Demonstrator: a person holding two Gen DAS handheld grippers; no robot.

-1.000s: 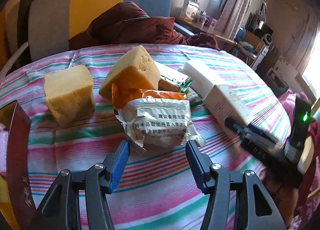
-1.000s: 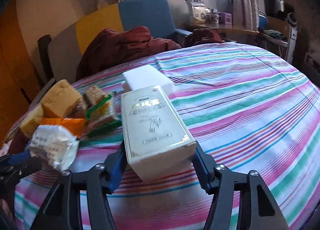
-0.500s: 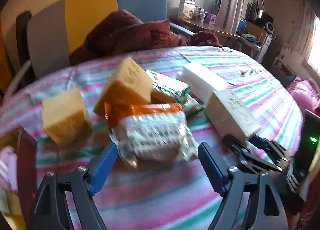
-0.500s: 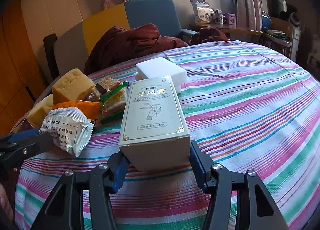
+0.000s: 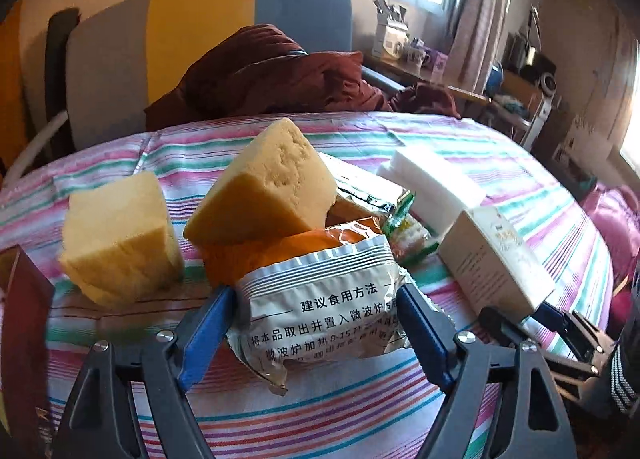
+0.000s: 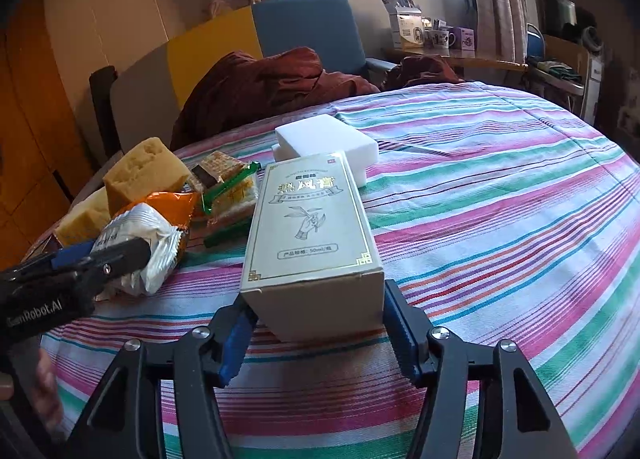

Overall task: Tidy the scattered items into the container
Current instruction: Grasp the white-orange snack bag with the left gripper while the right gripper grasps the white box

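Observation:
A silver snack packet [image 5: 320, 323] with an orange end lies on the striped cloth, between the wide-open fingers of my left gripper [image 5: 314, 291]; the pads flank it without squeezing. Behind it sit two yellow sponges [image 5: 120, 243] [image 5: 268, 187], green-wrapped biscuits [image 5: 372, 191] and a white foam block [image 5: 432, 183]. A cream carton [image 6: 312, 227] rests on the cloth between the fingers of my right gripper [image 6: 316, 295], whose jaws are opening, with a thin gap at each pad. A dark red container's corner [image 5: 24, 339] shows at the left edge.
A multicoloured chair [image 5: 200, 39] with a maroon garment [image 5: 272, 75] stands behind the table. The striped tablecloth [image 6: 500, 199] stretches bare to the right of the carton. A hand [image 6: 40, 391] holds the left gripper [image 6: 108, 255] at the lower left.
My left gripper spread wider and pushed forward until its fingers flank the snack packet. My right gripper's pads, tight on the carton before, have eased off it.

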